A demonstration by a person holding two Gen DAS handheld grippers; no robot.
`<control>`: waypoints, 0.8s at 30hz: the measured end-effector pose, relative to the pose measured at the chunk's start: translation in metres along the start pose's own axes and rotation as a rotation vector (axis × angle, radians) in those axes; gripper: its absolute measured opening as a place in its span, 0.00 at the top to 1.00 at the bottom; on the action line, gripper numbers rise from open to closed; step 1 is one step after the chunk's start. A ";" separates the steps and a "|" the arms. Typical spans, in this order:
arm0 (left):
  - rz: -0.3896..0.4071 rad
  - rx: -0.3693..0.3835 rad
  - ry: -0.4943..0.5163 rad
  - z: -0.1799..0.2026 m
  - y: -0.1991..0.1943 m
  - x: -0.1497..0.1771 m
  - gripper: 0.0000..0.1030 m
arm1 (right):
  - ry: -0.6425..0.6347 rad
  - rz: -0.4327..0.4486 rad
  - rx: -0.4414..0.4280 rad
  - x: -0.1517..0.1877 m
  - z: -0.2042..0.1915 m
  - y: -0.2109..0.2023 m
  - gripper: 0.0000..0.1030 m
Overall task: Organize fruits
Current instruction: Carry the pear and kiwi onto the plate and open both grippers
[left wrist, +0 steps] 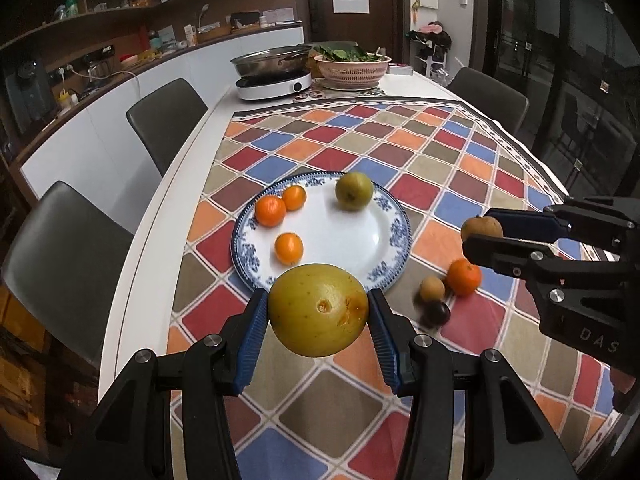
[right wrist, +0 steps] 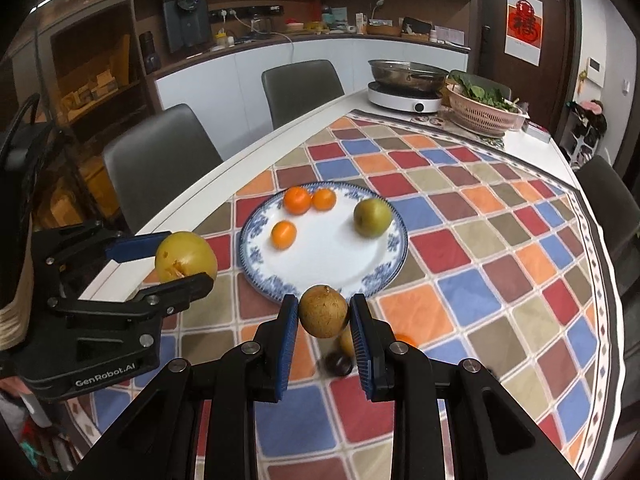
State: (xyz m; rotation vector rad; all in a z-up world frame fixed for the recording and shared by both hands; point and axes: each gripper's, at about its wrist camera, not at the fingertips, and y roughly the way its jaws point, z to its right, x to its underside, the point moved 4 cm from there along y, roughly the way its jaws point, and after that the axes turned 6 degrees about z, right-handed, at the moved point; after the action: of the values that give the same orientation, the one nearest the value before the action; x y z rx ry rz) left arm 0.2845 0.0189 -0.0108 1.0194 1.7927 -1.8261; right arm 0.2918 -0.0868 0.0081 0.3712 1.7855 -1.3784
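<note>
My left gripper (left wrist: 318, 312) is shut on a large yellow pear (left wrist: 318, 314), held above the near rim of a blue-and-white plate (left wrist: 372, 236). The plate holds three small oranges (left wrist: 270, 210) and a green pear (left wrist: 354, 191). My right gripper (right wrist: 324, 314) is shut on a small brown fruit (right wrist: 324, 311), held above the cloth to the right of the plate (right wrist: 332, 268). On the cloth lie an orange (left wrist: 463, 277), a small tan fruit (left wrist: 432, 289) and a dark plum (left wrist: 437, 313). The left gripper with its pear (right wrist: 186, 258) shows in the right wrist view.
A checked cloth (left wrist: 440, 160) covers the white table (left wrist: 180, 184). At the far end stand an induction cooker with a steel pan (left wrist: 274, 66) and a pink colander of greens (left wrist: 352, 65). Grey chairs (left wrist: 168, 120) line the left side, another (left wrist: 492, 96) stands at the far right.
</note>
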 end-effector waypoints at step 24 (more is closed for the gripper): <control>-0.142 0.018 -0.059 -0.016 0.108 -0.009 0.52 | 0.025 -0.170 -0.030 -0.016 0.040 0.121 0.73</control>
State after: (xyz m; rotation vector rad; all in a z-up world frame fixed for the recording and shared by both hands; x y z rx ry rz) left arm 0.3710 0.0201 -0.0776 0.8547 1.8581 -1.9375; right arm 0.3990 -0.0766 -0.0612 0.2261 1.8921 -1.4672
